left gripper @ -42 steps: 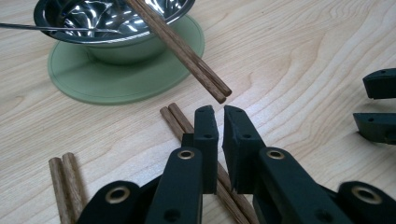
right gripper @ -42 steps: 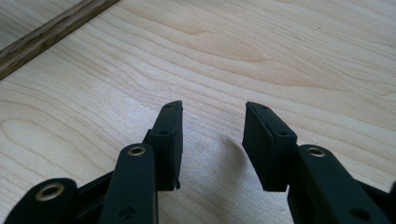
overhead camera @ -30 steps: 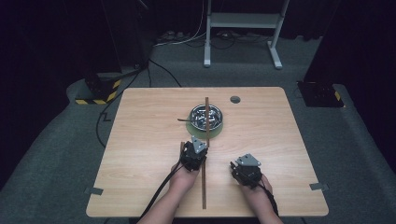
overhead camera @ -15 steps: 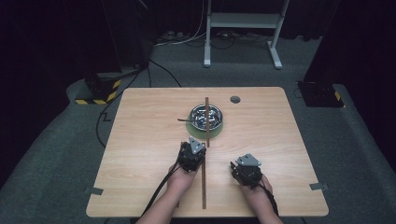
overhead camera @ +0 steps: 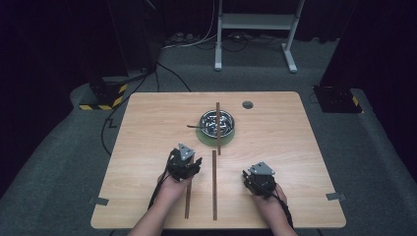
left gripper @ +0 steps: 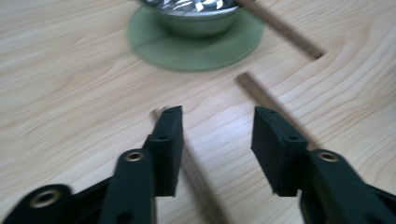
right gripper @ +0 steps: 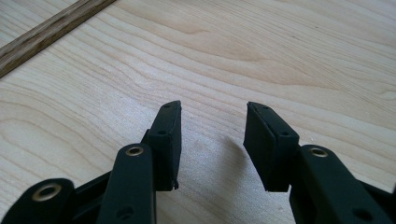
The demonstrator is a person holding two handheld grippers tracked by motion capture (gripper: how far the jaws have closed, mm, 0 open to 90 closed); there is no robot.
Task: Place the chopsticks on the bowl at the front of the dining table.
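Shifted toward the table's (overhead camera: 147,123) left edge, left gripper (overhead camera: 189,164) with jaws just opening; short stick (overhead camera: 187,199) freed.
Thin dark wooden strip, flat on pale woodgrain, long axis near edge to far; right gripper (overhead camera: 255,182) spread, empty.

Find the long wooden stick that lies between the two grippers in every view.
High view: the long stick lies lengthwise at centre, just short of the bowl.
Left gripper view: its far end shows right of centre and runs behind the right-hand jaw.
Right gripper view: it slants across the top left corner.
Shared landmark: the pale wooden table.
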